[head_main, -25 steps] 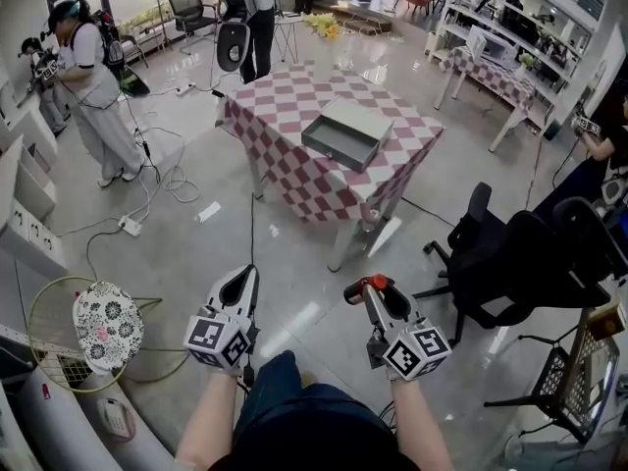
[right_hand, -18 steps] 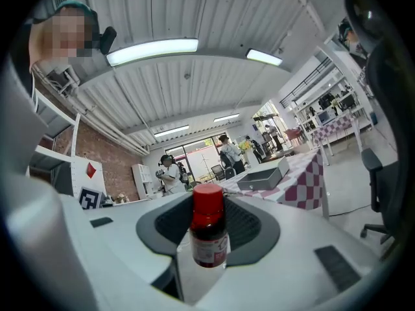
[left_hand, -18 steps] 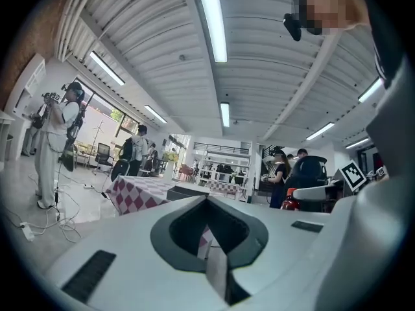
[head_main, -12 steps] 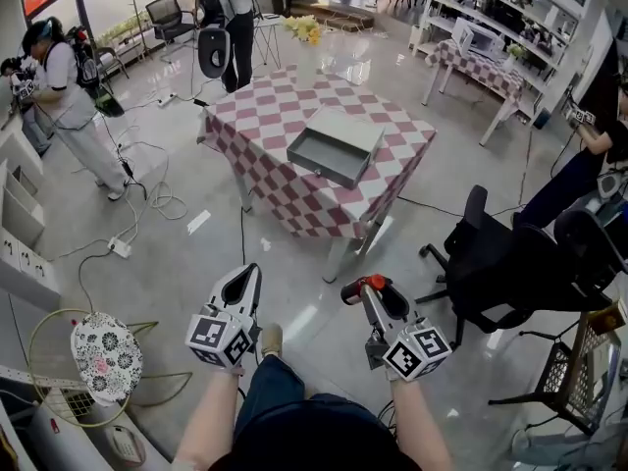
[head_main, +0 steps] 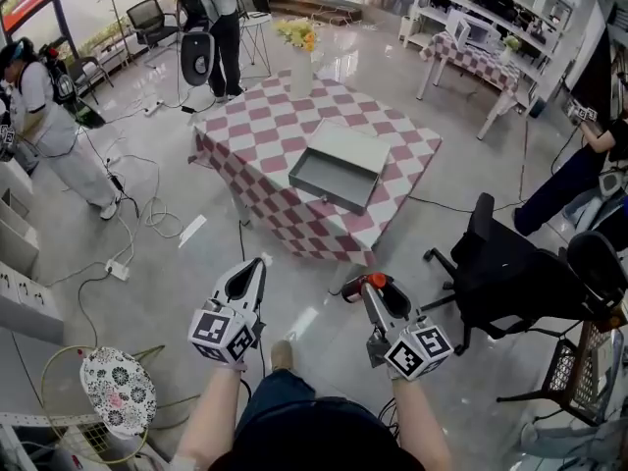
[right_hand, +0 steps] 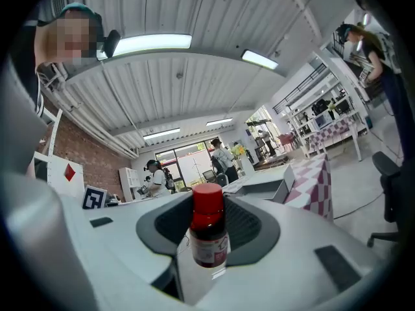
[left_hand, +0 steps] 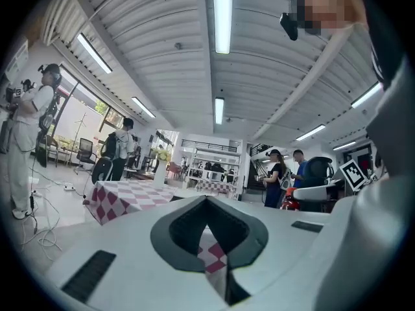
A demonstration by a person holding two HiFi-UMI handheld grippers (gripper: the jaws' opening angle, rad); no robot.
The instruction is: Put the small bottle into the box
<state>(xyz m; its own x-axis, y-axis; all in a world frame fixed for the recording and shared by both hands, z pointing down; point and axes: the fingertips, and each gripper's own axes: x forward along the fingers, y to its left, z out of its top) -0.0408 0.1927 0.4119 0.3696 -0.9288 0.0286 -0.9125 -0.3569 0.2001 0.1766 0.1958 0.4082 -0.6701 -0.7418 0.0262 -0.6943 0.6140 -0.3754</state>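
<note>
A small dark bottle with a red cap (right_hand: 208, 229) stands upright between the jaws of my right gripper (right_hand: 209, 241), which is shut on it. In the head view the bottle (head_main: 363, 284) shows at the tip of the right gripper (head_main: 367, 289), held over the floor short of the table. The grey open box (head_main: 339, 170) lies on the red-and-white checked table (head_main: 257, 126) ahead; the right gripper view shows the box (right_hand: 262, 187) beyond the jaws. My left gripper (head_main: 251, 269) is level with the right one, jaws together and holding nothing (left_hand: 209, 241).
A vase of yellow flowers (head_main: 300, 57) stands at the table's far side. A black office chair (head_main: 510, 263) is right of the table. Cables (head_main: 137, 224) trail over the floor at left. Several people stand around the room. A floral-patterned round thing (head_main: 118, 391) lies at lower left.
The table and box have come closer and lower in the head view as the person walks forward. Both grippers keep their pose, bottle still held.
</note>
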